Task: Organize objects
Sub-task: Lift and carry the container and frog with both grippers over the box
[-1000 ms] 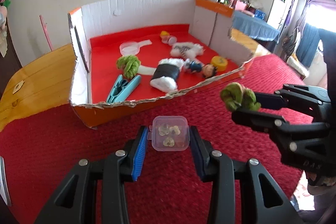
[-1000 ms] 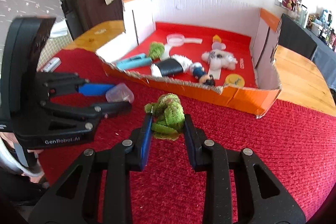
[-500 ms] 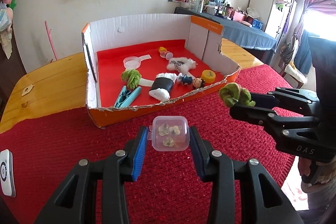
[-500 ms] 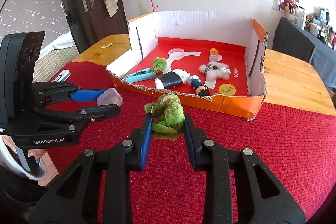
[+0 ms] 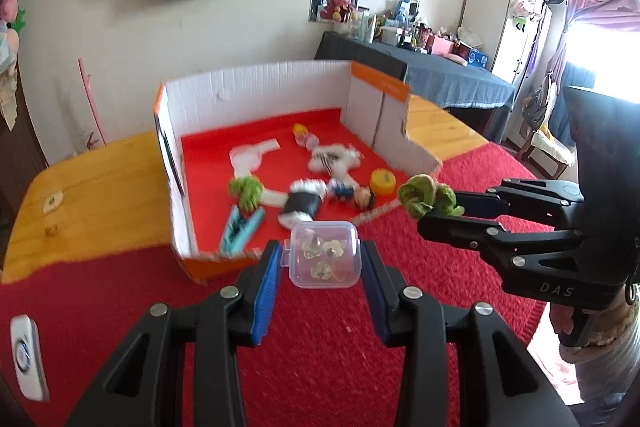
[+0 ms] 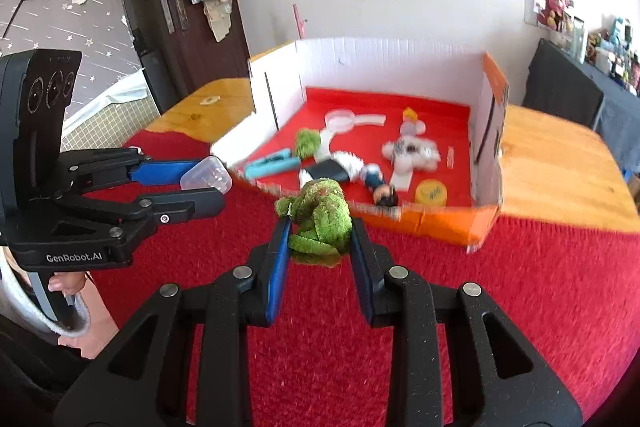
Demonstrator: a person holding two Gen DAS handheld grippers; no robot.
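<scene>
My left gripper is shut on a small clear plastic box with a few small trinkets inside, held above the red cloth. My right gripper is shut on a green fuzzy toy, also held above the cloth. The toy shows in the left wrist view and the clear box in the right wrist view. Ahead stands an open cardboard box with a red floor, front wall cut low.
Inside the cardboard box lie a second green fuzzy toy, a teal clip, a black-and-white roll, a white plush, a yellow disc and small figures. A white device lies at the left on the cloth.
Both grippers have risen and drawn back from the cardboard box, keeping hold of the clear box and the green toy. The box now looks smaller and farther.
</scene>
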